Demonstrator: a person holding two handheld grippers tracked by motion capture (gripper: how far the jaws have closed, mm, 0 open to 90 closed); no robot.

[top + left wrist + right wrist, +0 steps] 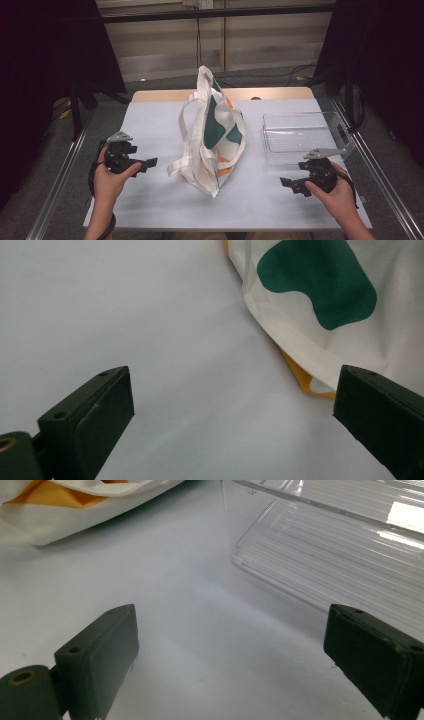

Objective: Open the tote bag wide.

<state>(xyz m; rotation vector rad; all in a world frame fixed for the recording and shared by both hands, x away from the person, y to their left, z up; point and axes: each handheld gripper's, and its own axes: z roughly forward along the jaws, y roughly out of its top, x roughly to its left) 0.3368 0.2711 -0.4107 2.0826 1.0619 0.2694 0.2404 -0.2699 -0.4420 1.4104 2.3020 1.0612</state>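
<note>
l gripper (150, 163) & r gripper (286, 182) jaws wide, empty, flanking tote bag (215, 132).

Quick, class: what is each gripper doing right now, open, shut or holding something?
Left gripper: open, holding nothing, beside the tote bag.
Right gripper: open, holding nothing, near the clear tray.

High view: tabletop (150, 200) lit evenly from overhead, surroundings fall off to near black at both sides. Soft, low-res, mild blur throughout. Tote bag (215, 135) casts only a faint soft shadow at its base. Clear tray (300, 135) shows pale reflections on its walls. Left gripper view: bright, washed-out white, jaws dark and slightly out of focus. Right gripper view: glare streaks on tray ribs, soft shadow under bag edge.
</note>
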